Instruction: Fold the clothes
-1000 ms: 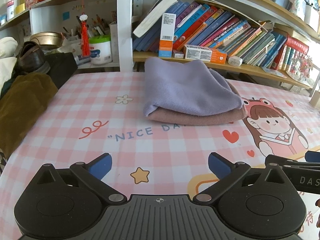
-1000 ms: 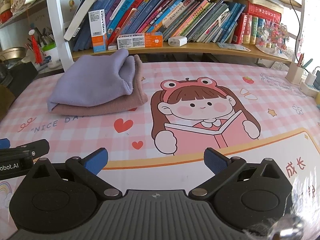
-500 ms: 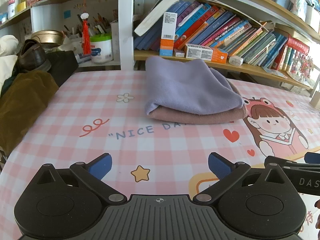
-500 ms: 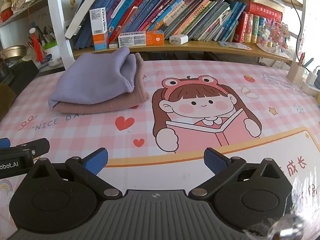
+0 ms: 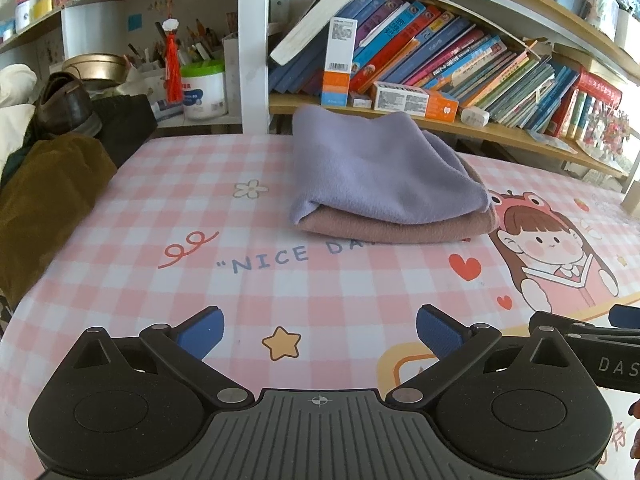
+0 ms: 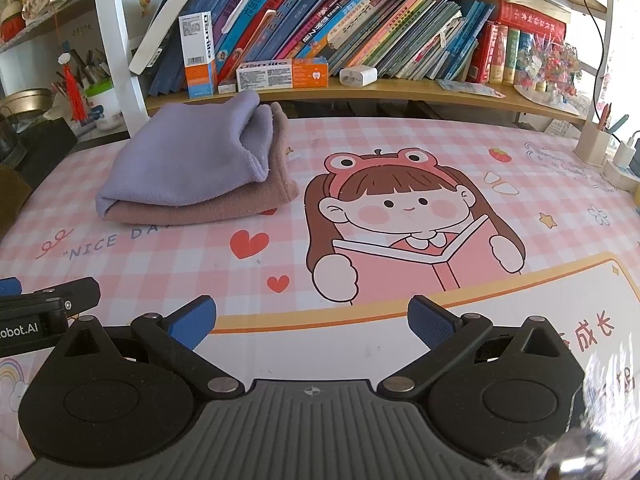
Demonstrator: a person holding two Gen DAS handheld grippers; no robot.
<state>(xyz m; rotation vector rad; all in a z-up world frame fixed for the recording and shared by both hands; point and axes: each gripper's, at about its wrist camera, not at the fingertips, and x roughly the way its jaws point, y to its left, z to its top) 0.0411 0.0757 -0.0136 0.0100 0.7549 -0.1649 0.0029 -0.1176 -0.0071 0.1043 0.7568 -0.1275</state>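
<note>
A folded lilac cloth (image 5: 376,168) (image 6: 188,160) lies stacked on a folded dusty-pink cloth (image 5: 400,228) (image 6: 208,208) at the far side of the pink checked table mat (image 5: 280,280) (image 6: 400,132), close to the bookshelf. My left gripper (image 5: 319,334) hovers open over the mat's near part, well short of the stack, with nothing between its blue pads. My right gripper (image 6: 311,322) is open too, over the cartoon girl print, with the stack ahead to its left. Each gripper's side shows at the edge of the other's view.
A bookshelf (image 6: 360,40) full of books and boxes runs along the back edge. Brown and dark clothes with a shoe (image 5: 60,104) are piled at the left (image 5: 40,200). A pen cup (image 6: 596,144) and chargers stand at the far right.
Both views have shifted slightly, with the stack sitting a little lower in frame. The cloths have not moved and both grippers remain open.
</note>
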